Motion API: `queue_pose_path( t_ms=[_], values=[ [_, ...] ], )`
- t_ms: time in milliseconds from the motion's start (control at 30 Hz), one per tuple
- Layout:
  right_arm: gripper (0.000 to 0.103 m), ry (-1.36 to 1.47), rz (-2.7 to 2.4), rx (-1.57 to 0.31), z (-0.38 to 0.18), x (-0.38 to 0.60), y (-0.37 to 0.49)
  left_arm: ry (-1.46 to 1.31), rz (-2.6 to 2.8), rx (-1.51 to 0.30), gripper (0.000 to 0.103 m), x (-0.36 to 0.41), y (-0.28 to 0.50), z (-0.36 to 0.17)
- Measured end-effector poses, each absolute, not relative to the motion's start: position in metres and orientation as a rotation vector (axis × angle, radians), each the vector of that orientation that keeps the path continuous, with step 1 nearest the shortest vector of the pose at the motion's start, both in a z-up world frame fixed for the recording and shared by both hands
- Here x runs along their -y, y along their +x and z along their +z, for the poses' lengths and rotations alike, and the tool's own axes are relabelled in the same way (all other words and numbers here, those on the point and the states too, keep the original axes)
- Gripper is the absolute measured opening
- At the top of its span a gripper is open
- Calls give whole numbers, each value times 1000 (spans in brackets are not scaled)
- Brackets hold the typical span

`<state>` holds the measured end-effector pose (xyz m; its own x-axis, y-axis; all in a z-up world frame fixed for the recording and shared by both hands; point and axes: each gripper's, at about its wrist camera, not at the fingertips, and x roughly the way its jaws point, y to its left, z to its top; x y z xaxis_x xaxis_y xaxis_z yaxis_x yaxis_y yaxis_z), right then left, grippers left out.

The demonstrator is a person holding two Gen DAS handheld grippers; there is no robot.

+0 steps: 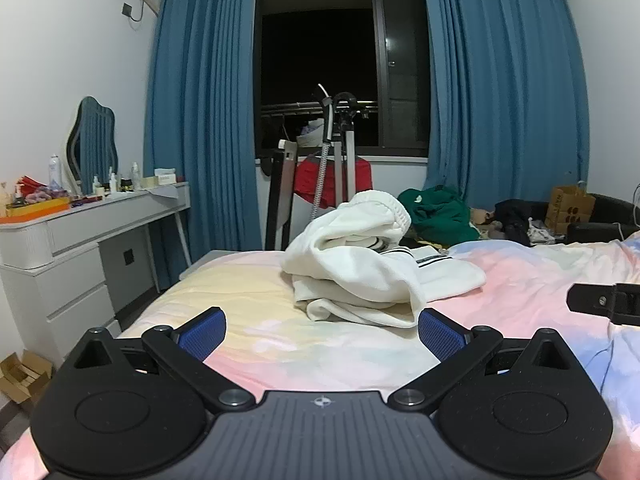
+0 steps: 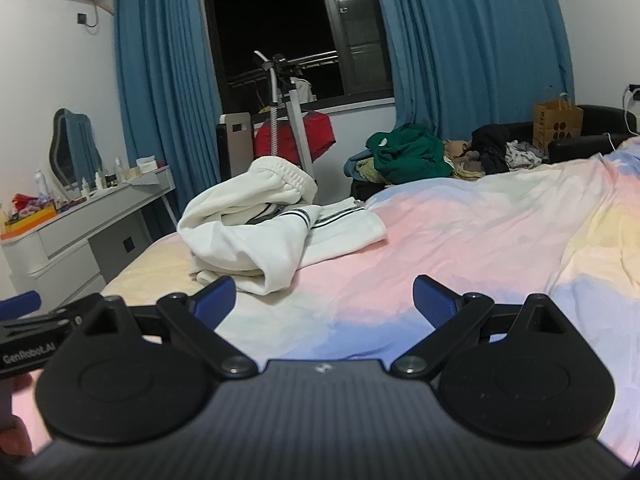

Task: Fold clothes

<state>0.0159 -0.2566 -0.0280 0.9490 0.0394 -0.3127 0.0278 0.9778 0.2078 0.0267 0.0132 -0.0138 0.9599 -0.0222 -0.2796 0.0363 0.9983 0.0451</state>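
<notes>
Hovering low over the bed, the left gripper had its blue pads spread wide with nothing between them. The white garment lay crumpled straight ahead of it, just past the fingertips, its nearest fold close to the right-hand pad; contact could not be confirmed from this angle, though it looked just clear. The elastic waistband stood up at the far top of the heap. A black-striped hem lay flat on the sheet, ahead and to the right of the claw.

The right gripper was likewise spread wide and empty, above the pastel sheet. From its camera the white garment sat ahead and to the left, with the nearest fold just beyond the left pad. A black bracket of the right gripper's body showed at the right edge of the left camera. The left gripper's side, lettered "GenRobot.AI", showed at the left edge of the right camera, so the two tools were side by side.

Further ahead: a green clothes pile beyond the bed's far edge, a red cloth on a stand below the dark window, blue curtains on either side. A white dresser with bottles and a mirror sat off to the left.
</notes>
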Motion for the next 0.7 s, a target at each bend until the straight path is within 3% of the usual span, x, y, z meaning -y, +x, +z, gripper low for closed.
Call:
queue_pose_path(
  t_ms=[267, 700],
  values=[
    [97, 292, -45, -335, -32, 278, 13, 151, -122, -290, 103, 10, 103, -4],
    [97, 447, -40, -404, -60, 310, 48, 209, -100, -373, 103, 95, 366, 1]
  ],
)
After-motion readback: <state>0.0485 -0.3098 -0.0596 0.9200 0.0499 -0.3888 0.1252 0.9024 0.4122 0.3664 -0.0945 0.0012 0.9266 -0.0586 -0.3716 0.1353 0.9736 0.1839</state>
